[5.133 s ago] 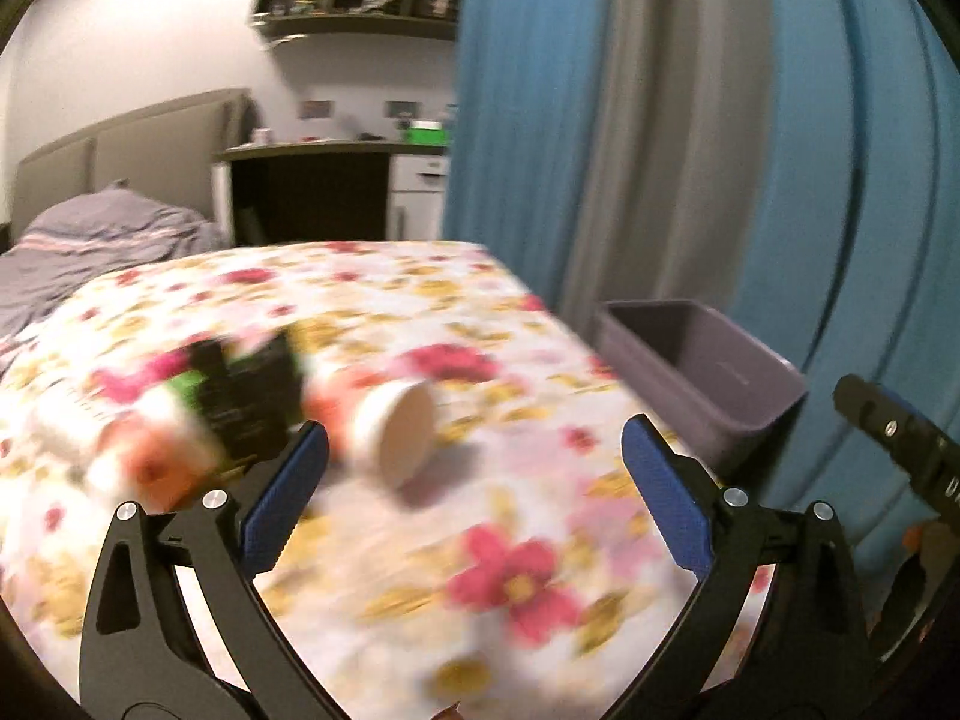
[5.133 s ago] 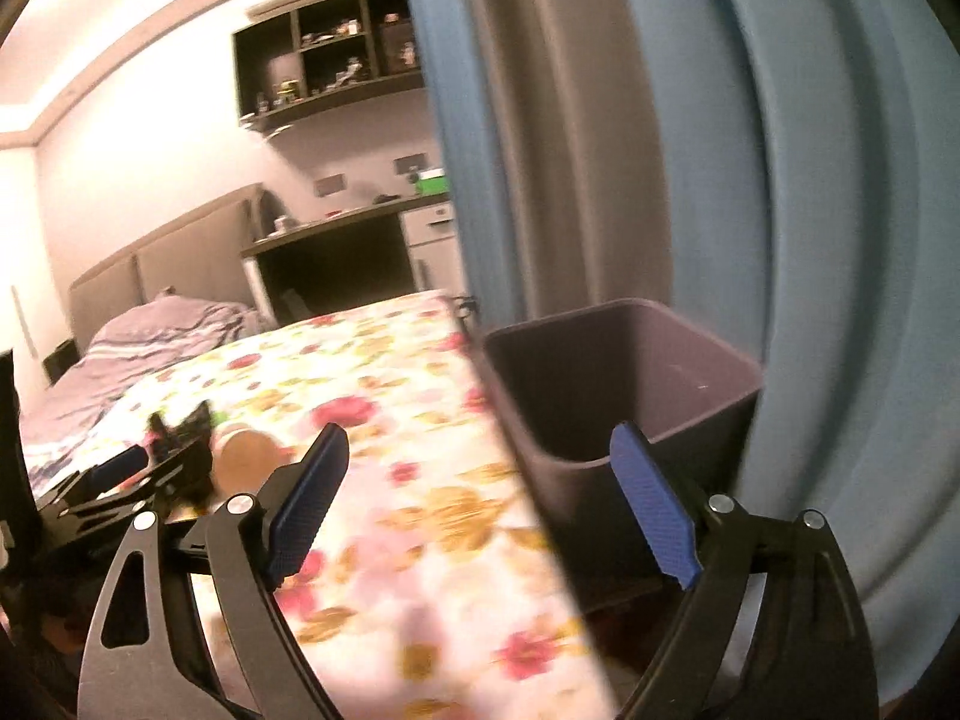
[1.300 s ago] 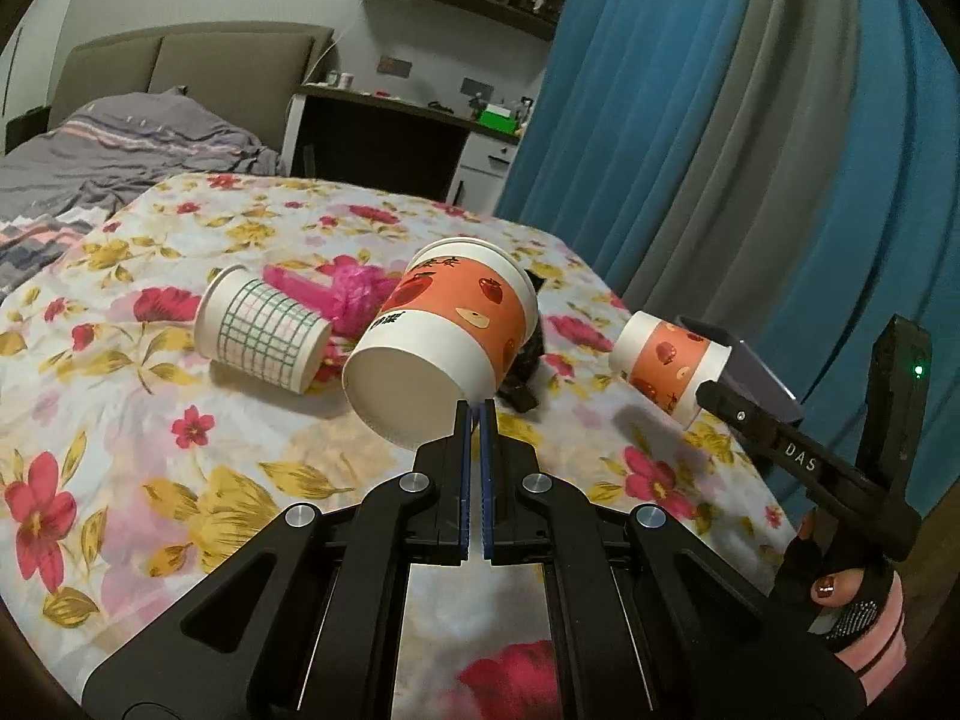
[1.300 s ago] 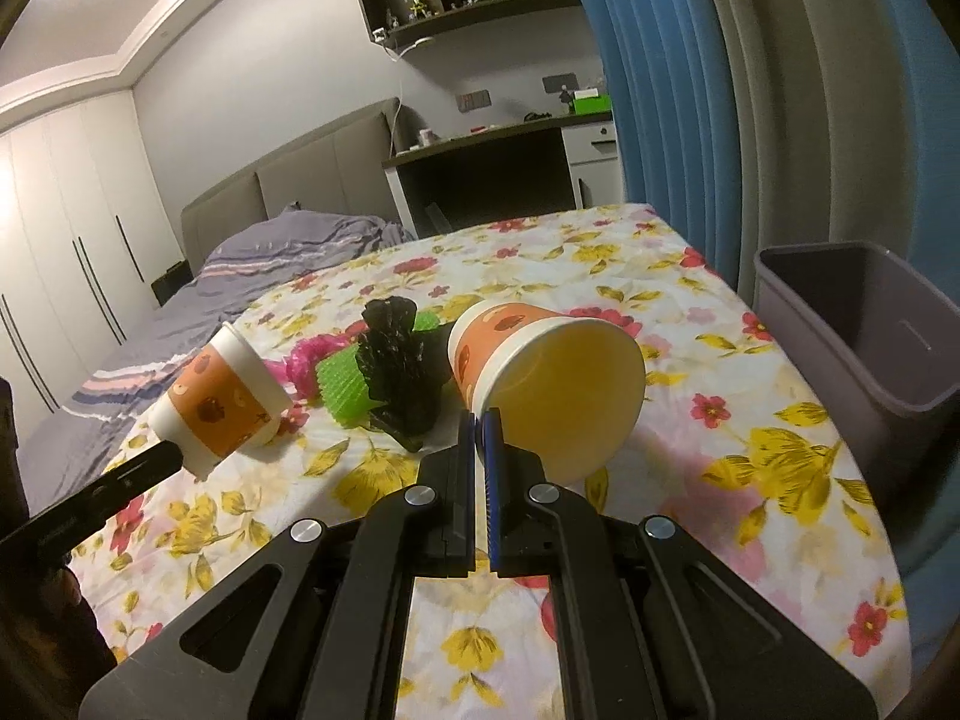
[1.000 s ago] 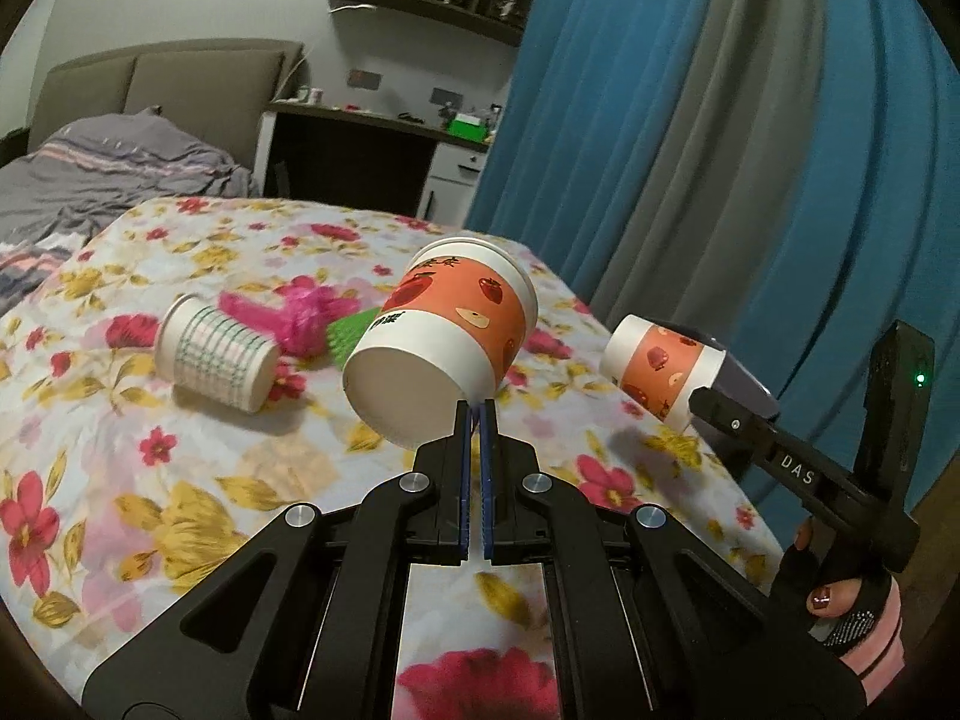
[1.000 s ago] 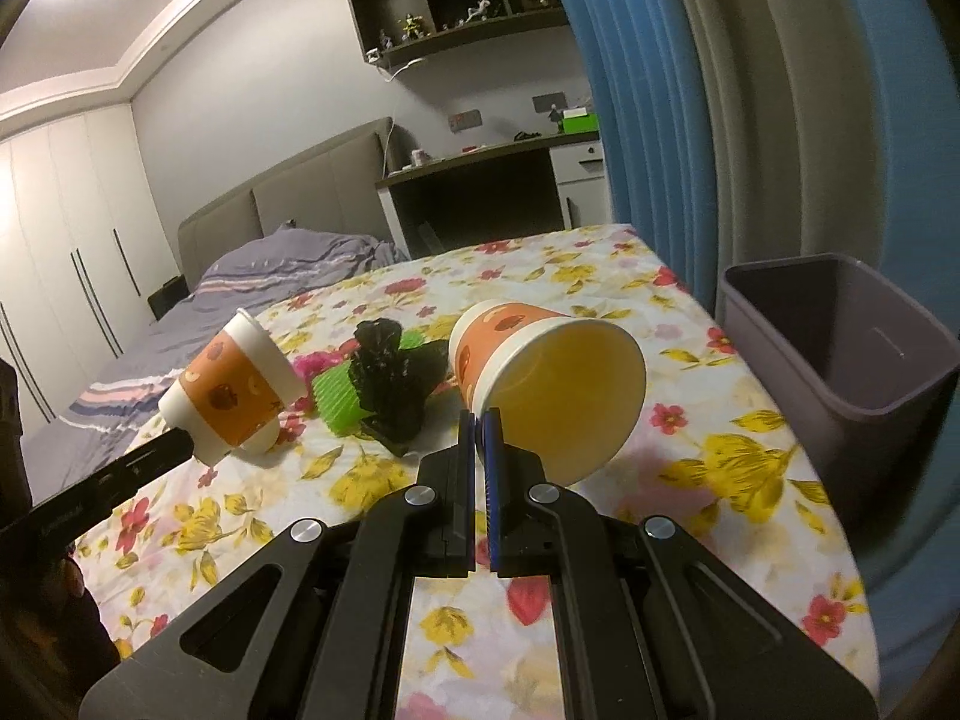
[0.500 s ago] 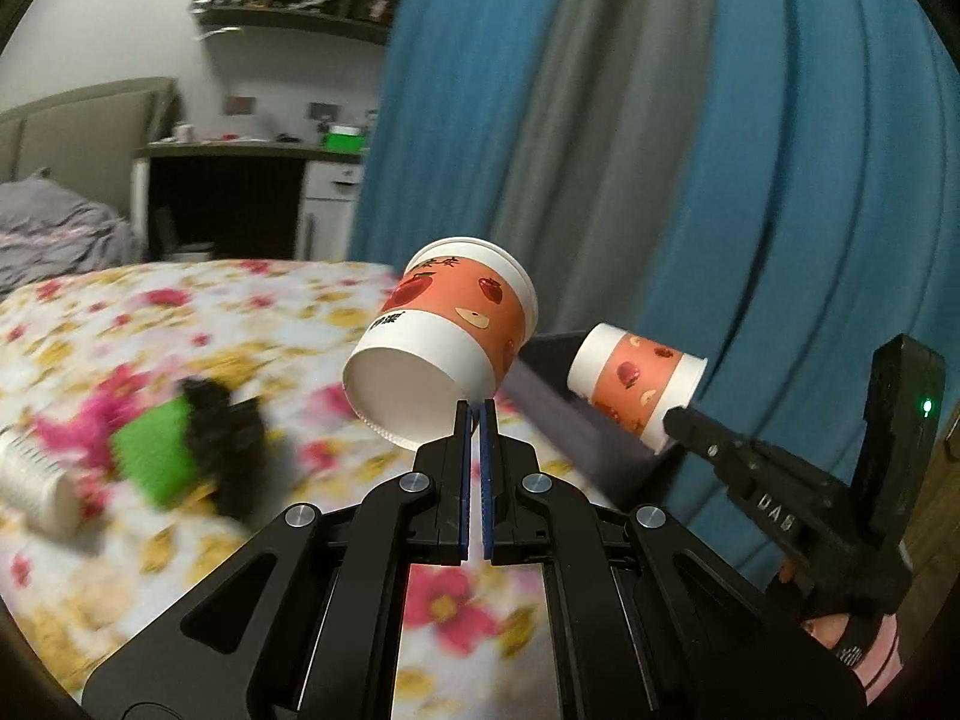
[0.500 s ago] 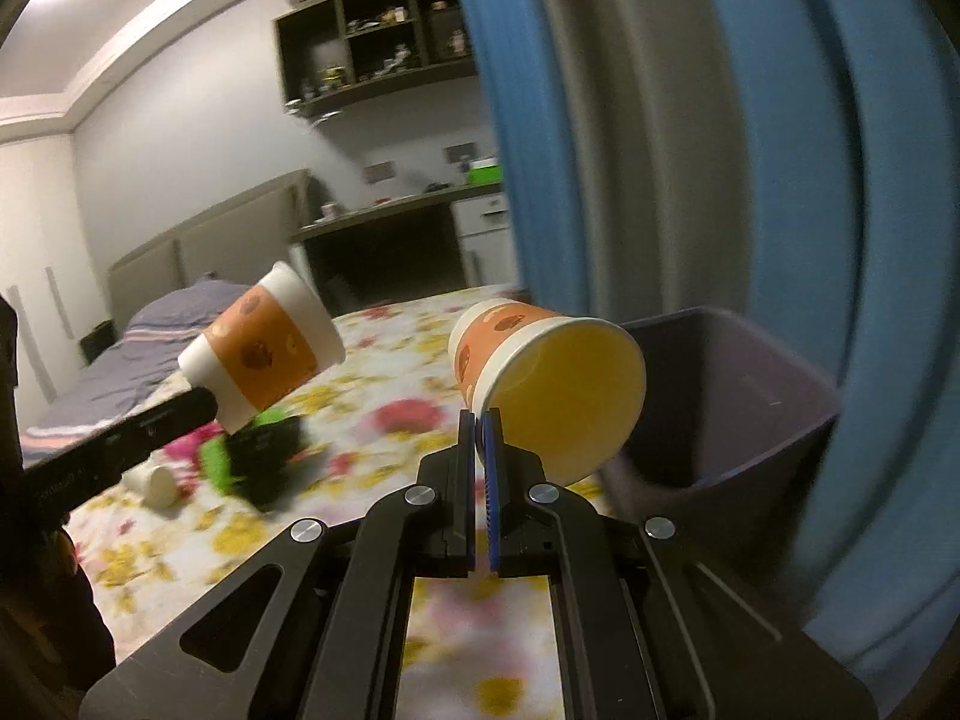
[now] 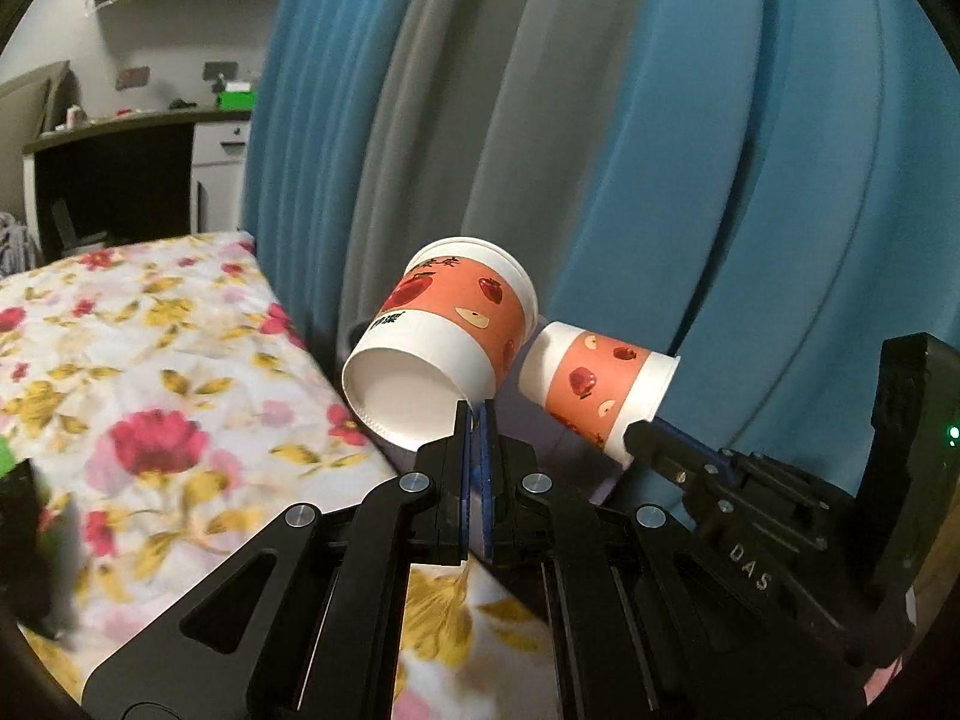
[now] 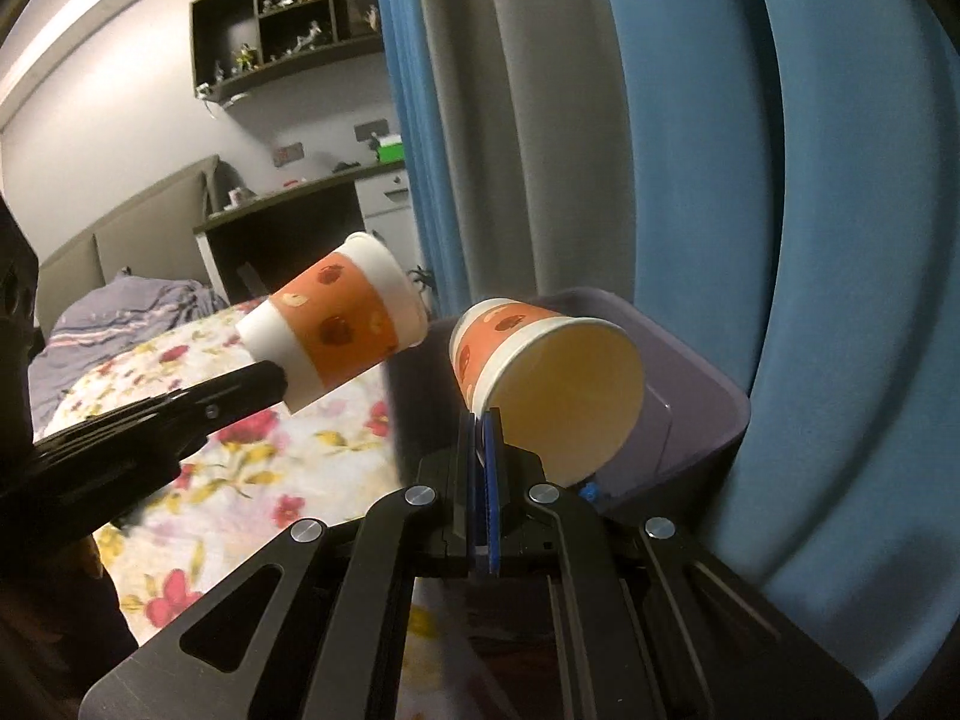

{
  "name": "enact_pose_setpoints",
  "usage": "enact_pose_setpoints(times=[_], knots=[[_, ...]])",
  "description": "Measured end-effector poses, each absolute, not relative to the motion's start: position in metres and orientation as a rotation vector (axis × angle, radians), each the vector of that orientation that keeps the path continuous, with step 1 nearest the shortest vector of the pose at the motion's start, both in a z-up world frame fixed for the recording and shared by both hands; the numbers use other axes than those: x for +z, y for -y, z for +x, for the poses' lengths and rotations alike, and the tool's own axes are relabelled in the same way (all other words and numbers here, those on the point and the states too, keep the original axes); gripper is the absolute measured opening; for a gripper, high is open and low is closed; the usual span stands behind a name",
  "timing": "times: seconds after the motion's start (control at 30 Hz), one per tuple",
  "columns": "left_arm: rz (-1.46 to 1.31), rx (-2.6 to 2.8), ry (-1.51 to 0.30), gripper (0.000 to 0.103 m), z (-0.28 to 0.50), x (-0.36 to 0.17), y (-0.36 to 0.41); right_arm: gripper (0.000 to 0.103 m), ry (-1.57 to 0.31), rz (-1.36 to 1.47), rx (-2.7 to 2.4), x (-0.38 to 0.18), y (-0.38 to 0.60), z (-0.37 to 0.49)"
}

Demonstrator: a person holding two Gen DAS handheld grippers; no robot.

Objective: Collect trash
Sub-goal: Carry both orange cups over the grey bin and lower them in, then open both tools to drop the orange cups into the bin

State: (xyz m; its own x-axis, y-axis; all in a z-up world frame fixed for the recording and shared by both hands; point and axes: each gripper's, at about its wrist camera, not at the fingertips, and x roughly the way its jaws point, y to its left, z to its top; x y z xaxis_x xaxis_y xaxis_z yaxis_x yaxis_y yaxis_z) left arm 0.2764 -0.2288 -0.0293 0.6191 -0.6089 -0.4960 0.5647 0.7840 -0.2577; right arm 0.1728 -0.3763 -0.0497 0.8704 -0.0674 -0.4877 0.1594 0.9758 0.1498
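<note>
My left gripper (image 9: 475,420) is shut on the bottom rim of an orange fruit-print paper cup (image 9: 444,336), held in the air past the bed's edge. My right gripper (image 10: 483,429) is shut on the rim of a second orange paper cup (image 10: 540,372), its mouth facing the camera, held above the grey trash bin (image 10: 696,378). Each held cup also shows in the other view: the right one (image 9: 594,384) and the left one (image 10: 336,318). The bin is mostly hidden behind the cups in the left wrist view.
The bed with a flowered cover (image 9: 150,396) lies to the left. Blue and grey curtains (image 9: 660,150) hang close behind the bin. A black and green piece of trash (image 9: 24,534) lies on the bed at the far left. A desk (image 10: 300,222) stands beyond.
Both grippers have swung right from the bed toward the curtain, each carrying its cup. The bin now sits right under the right cup. The bed's other trash has slid out of view.
</note>
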Motion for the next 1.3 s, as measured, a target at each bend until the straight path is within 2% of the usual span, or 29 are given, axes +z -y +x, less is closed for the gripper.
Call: enact_pose_setpoints(times=[1.13, 1.2, 1.23, 1.27, 1.3], knots=[[-0.092, -0.745, -0.734, 0.002, 0.32, -0.067, 0.279, 0.004, -0.611, 0.194, -0.116, -0.074, 0.395, 0.198], [-0.1, -0.742, -0.737, 0.008, 0.32, -0.068, 0.277, 0.004, -0.61, 0.197, -0.117, -0.074, 0.396, 0.198], [-0.098, -0.719, -0.732, 0.02, 0.32, -0.067, 0.274, 0.004, -0.608, 0.199, -0.117, -0.074, 0.396, 0.198], [-0.098, -0.707, -0.727, 0.037, 0.319, -0.066, 0.271, 0.004, -0.609, 0.199, -0.115, -0.074, 0.396, 0.198], [-0.105, -0.699, -0.721, 0.047, 0.318, -0.065, 0.267, 0.007, -0.608, 0.201, -0.116, -0.074, 0.397, 0.197]])
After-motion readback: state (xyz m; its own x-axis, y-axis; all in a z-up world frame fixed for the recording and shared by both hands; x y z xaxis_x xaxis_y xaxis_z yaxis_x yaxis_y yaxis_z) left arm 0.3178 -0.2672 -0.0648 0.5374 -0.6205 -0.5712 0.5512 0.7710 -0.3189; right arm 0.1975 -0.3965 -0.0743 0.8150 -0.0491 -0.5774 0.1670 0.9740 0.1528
